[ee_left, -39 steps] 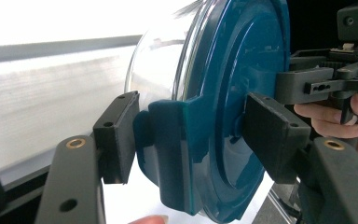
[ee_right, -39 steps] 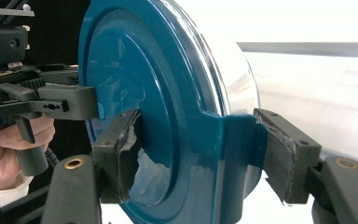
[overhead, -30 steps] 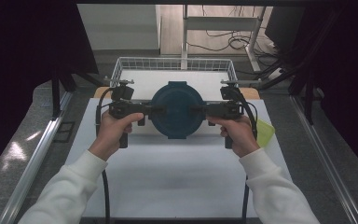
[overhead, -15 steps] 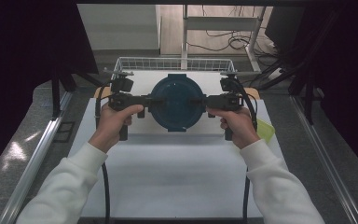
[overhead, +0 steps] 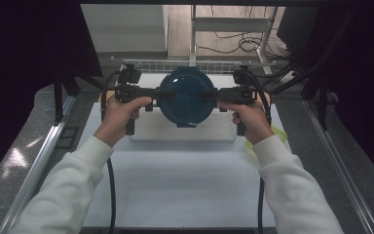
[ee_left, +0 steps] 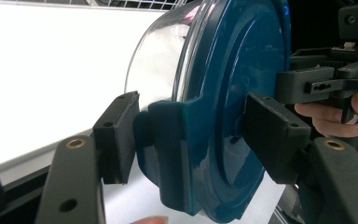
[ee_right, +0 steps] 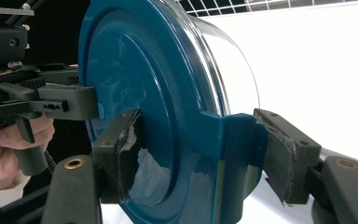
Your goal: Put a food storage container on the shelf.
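High view: both grippers carry one round container between them, lifted clear of the white surface, just short of the wire basket.
Object: clear bowl-shaped body with a teal lid; a locking tab sticks out at each side.
Left gripper: jaws pinching the lid's near-side tab, one pad behind it, one on the lid face.
Right gripper: jaws pinching the opposite tab in the same way.
Handling (judged): rigid, and smooth enough to slip; the clear body looks breakable if dropped; empty, so probably light.
Grip point (judged): the tabs are the only flat purchase; the rim between them is curved and would slide off the pads.
Risk: uneven lift between hands could tilt the container or pop a tab.
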Available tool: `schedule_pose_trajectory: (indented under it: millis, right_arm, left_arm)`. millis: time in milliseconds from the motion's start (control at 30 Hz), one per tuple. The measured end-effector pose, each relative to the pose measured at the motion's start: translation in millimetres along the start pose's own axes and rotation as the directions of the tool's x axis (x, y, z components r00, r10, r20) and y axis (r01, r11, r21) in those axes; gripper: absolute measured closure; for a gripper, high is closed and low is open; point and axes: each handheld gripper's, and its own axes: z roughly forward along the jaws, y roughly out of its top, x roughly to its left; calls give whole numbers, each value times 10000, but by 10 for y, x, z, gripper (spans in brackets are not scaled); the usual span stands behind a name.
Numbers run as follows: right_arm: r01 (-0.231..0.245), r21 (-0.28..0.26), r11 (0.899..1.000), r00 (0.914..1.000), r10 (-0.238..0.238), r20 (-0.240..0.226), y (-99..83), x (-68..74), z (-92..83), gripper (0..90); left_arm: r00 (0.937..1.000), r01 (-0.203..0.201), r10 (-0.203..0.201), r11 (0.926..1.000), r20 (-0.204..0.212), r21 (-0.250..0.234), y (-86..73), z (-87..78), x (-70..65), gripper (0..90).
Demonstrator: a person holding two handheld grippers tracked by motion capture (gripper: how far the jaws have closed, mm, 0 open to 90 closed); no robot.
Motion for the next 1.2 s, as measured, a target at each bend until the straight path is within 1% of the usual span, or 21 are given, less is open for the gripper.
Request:
schedule_pose_trajectory:
  millis: [67, 133, 167, 233, 267, 300, 333, 367, 400, 500, 533, 633, 800, 833, 1000, 1033, 1100, 1167, 1200]
  right_arm:
    - [-27, -30, 10000, 10000, 27, -49, 57, -30, 4, 341]
    - [-10, -23, 10000, 10000, 9, -35, 80, -37, 4, 341]
    - [44, -72, 10000, 10000, -44, 33, 132, -43, 6, 340]
    - [29, -124, 9999, 10000, -29, 32, 175, -61, 16, 341]
    - [2, -140, 9999, 10000, -2, -15, 191, -77, 25, 341]
    - [2, -140, 9999, 10000, -2, -15, 191, -77, 25, 341]
    - [-86, -128, 9999, 10000, 86, -45, 220, -112, 47, 341]
    - [-86, -128, 9999, 10000, 86, -45, 220, -112, 47, 341]
    - [-125, -109, 9999, 9999, 125, -29, 249, -140, 70, 341]
    - [-166, -37, 9999, 9999, 166, -5, 280, -160, 87, 340]
    - [-199, 2, 9998, 9998, 199, 20, 315, -170, 105, 341]
    - [-190, 22, 9998, 9998, 190, 28, 368, -182, 126, 340]
    - [-264, -52, 9996, 9996, 264, 75, 427, -196, 135, 340]
    - [-294, -81, 9995, 9995, 295, 86, 447, -216, 144, 340]
    - [-496, -3, 9988, 9987, 496, 126, 467, -264, 179, 340]
    - [-548, 56, 9985, 9984, 547, 154, 473, -297, 204, 340]
    - [-625, 87, 9980, 9980, 624, 125, 475, -317, 219, 339]
    - [-767, 186, 9969, 9970, 765, 139, 471, -363, 255, 339]
    - [-825, 218, 9964, 9965, 822, 137, 468, -375, 267, 338]
  left_arm:
    - [10000, -31, 31, 10000, 0, 53, 75, 20, 12, 377]
    - [10000, -70, 70, 10000, 31, 48, 101, 29, 27, 377]
    - [10000, -69, 69, 10000, 45, 1, 150, 44, 45, 377]
    - [9999, -101, 101, 9999, 40, 3, 174, 50, 54, 377]
    - [9999, -109, 109, 9999, -6, 12, 214, 66, 71, 377]
    - [9999, -109, 109, 9999, -6, 12, 214, 66, 71, 377]
    - [10000, 46, -46, 10000, -31, 46, 241, 89, 91, 377]
    - [10000, 46, -46, 10000, -31, 46, 241, 89, 91, 377]
    - [9999, 111, -111, 9999, -8, 50, 261, 111, 123, 377]
    - [10000, 89, -89, 10000, 9, 38, 282, 128, 157, 377]
    - [9999, 153, -153, 9999, 39, -13, 303, 137, 181, 377]
    - [9998, 174, -174, 9998, 52, -59, 346, 144, 209, 377]
    - [9999, 144, -144, 9999, 62, -78, 409, 169, 233, 376]
    - [9998, 152, -152, 9999, 89, 0, 432, 188, 259, 376]
    - [9995, 285, -286, 9996, 121, 65, 446, 239, 318, 375]
    - [9991, 406, -406, 9992, 112, 60, 441, 271, 342, 375]
    - [9991, 412, -413, 9991, 97, 111, 438, 284, 358, 375]
    - [9985, 532, -534, 9985, 140, 141, 432, 325, 403, 375]
    - [9986, 515, -518, 9984, 142, 226, 430, 333, 422, 375]
